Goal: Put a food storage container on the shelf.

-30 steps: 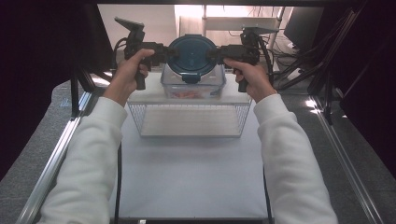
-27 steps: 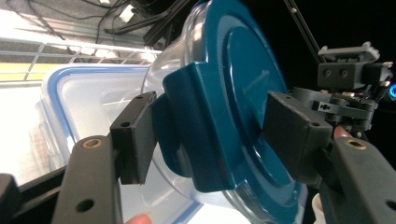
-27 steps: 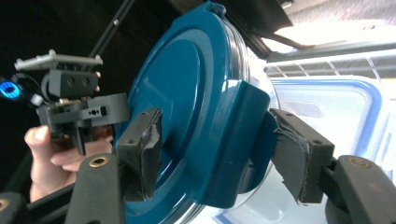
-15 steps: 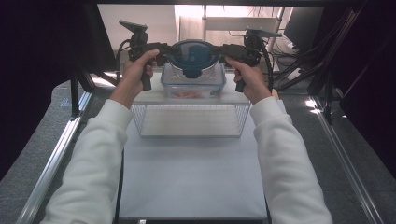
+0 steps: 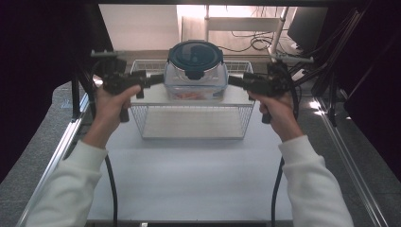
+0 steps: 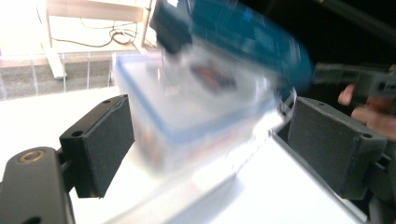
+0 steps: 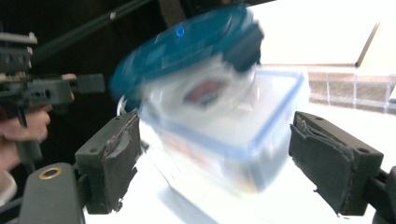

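- A clear box (image 5: 196,87) with a round blue-lidded tub (image 5: 196,56) stacked on it sits on the white top of a wire rack (image 5: 191,120), centred on a white table (image 5: 189,175).
- The left gripper (image 5: 158,80) and right gripper (image 5: 234,81) flank the box, each with jaws just opened wide, pads off its walls.
- Grey floor, dark curtains and loose cables surround the table.
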